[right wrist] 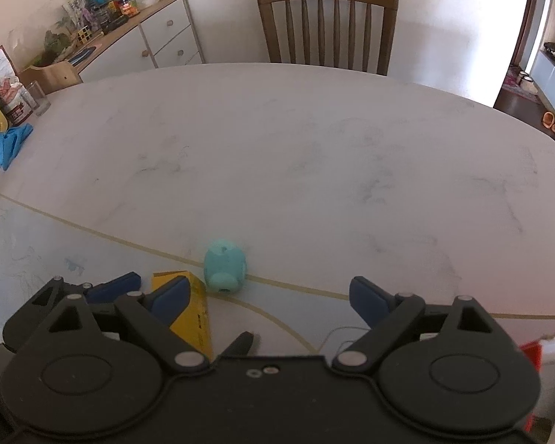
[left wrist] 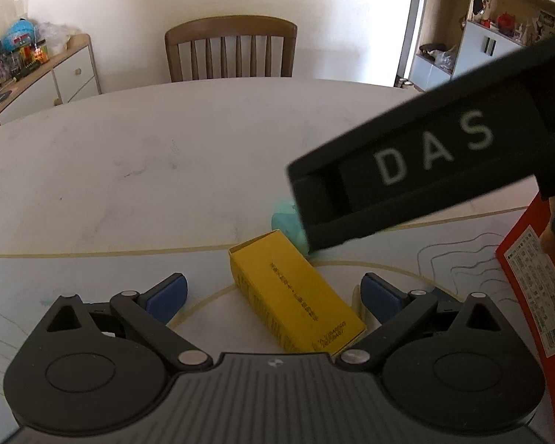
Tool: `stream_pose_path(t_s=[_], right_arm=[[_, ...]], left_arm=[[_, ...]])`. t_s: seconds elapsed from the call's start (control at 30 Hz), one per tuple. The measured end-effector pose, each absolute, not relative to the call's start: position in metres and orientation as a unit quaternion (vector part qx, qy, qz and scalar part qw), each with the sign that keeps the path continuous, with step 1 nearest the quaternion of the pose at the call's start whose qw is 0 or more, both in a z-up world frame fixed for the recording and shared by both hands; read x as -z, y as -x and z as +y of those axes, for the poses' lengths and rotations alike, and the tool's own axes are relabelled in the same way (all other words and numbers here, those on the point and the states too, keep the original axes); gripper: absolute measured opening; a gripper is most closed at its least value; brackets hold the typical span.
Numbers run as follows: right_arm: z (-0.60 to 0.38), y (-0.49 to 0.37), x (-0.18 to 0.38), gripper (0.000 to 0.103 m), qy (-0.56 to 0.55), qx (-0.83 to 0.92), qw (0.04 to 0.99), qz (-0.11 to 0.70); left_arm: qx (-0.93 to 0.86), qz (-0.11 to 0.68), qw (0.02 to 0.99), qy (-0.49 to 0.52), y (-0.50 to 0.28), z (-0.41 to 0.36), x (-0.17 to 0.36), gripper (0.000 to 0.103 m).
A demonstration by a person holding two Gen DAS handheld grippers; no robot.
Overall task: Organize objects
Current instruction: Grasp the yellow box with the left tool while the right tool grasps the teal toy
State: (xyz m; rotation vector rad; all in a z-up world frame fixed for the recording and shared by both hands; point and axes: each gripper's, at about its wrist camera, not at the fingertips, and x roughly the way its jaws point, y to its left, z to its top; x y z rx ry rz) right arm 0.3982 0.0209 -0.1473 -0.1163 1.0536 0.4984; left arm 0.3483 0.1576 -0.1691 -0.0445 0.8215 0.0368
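A yellow carton point(left wrist: 292, 296) lies on the mat between the wide-apart fingers of my left gripper point(left wrist: 273, 292), which is open and not touching it. Just beyond the carton sits a small teal toy point(left wrist: 288, 225), half hidden by the right gripper's black body point(left wrist: 425, 170) crossing overhead. In the right wrist view the teal toy point(right wrist: 225, 272) rests on the mat's tan line, ahead and slightly left of my right gripper point(right wrist: 268, 292), open with nothing between its fingers. The yellow carton point(right wrist: 198, 318) shows partly behind the right gripper's left finger.
A red box point(left wrist: 529, 277) stands at the right edge, with a hand beside it. The white oval table point(right wrist: 314, 148) stretches ahead to a wooden chair point(right wrist: 327, 22). A blue cloth point(right wrist: 11, 144), a glass point(right wrist: 39, 98) and packets sit at the far left.
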Motion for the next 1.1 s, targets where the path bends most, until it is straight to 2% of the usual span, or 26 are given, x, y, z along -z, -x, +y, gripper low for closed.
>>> stream_pose_path(t_s=[0.23, 0.47, 0.57, 0.63, 0.87, 1.1], right_arm=[[0.028, -0.4, 0.147, 0.092, 0.053, -0.242, 0.833, 0.495], [0.036, -0.401, 0.148, 0.091, 0.052, -0.247, 0.833, 0.493], [0.04, -0.403, 0.149, 0.088, 0.051, -0.25, 0.832, 0.493], [0.043, -0.404, 0.151, 0.087, 0.053, -0.251, 0.832, 0.492], [0.054, -0.406, 0.161, 0.073, 0.066, -0.253, 0.828, 0.495], [0.063, -0.406, 0.168, 0.053, 0.084, -0.248, 0.829, 0.494]], left_arm=[[-0.029, 0.384, 0.923, 0.017, -0.343, 0.158, 0.168, 0.082], [-0.047, 0.375, 0.926, 0.013, -0.333, 0.166, 0.165, 0.042], [-0.061, 0.373, 0.926, 0.016, -0.329, 0.172, 0.164, 0.032], [-0.074, 0.37, 0.926, 0.02, -0.325, 0.178, 0.165, 0.032], [-0.097, 0.37, 0.924, 0.028, -0.319, 0.198, 0.161, 0.032], [-0.09, 0.377, 0.921, 0.028, -0.324, 0.205, 0.159, 0.032]])
